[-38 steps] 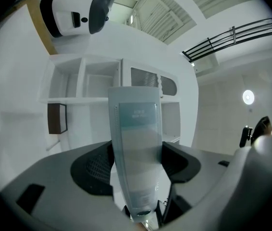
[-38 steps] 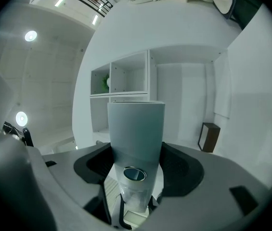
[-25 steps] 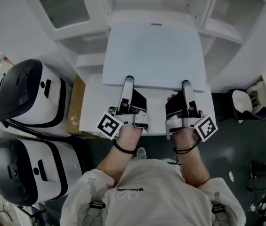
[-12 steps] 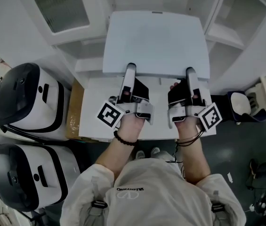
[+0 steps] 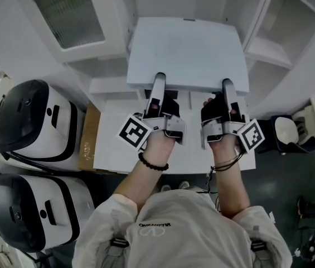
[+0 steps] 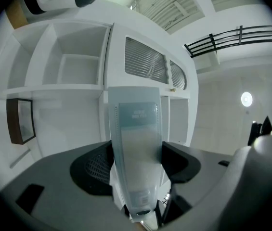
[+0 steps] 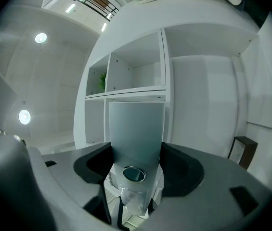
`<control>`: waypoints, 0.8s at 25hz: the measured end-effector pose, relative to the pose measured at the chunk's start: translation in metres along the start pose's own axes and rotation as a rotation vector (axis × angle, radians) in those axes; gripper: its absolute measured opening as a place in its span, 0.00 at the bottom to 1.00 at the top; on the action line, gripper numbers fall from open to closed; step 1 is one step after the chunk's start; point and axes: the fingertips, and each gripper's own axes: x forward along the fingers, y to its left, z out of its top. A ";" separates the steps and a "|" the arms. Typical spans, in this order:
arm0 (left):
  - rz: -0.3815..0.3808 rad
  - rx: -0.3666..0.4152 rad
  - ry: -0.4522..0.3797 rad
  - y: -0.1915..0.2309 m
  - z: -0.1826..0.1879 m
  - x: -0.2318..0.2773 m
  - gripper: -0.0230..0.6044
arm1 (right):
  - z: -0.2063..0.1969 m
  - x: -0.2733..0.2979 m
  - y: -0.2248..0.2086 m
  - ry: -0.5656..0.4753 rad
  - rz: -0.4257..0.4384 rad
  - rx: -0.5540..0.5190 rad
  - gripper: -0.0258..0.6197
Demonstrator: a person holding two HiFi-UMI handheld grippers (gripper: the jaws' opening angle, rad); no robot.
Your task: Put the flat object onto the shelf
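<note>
A white shelf unit (image 5: 269, 43) fills the front. Two black-and-white machines (image 5: 32, 121) sit at the left. One flat white panel (image 5: 188, 52) hangs level above the desk (image 5: 112, 144), just before the shelves. The left gripper (image 5: 158, 85) and right gripper (image 5: 227, 88) each have their jaws clamped on its near edge. Its faint label (image 6: 136, 113) is unreadable.

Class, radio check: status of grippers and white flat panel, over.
Left gripper and right gripper clamped on near edge of white flat rectangular panel. Panel held facing white shelf unit. No obstruction seen.

White cabinets (image 5: 71, 18) all round, dark floor (image 5: 291, 188) below — round lamps (image 7: 40, 37) glowing.
</note>
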 end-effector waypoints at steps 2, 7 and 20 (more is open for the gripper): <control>0.012 0.005 -0.005 0.002 0.000 0.008 0.51 | 0.004 0.007 -0.003 0.005 -0.010 0.010 0.51; 0.044 0.013 -0.013 0.008 0.003 0.026 0.50 | 0.010 0.026 -0.011 0.017 -0.045 0.024 0.51; 0.107 0.035 -0.017 0.022 0.014 0.071 0.51 | 0.023 0.073 -0.026 0.058 -0.118 0.057 0.51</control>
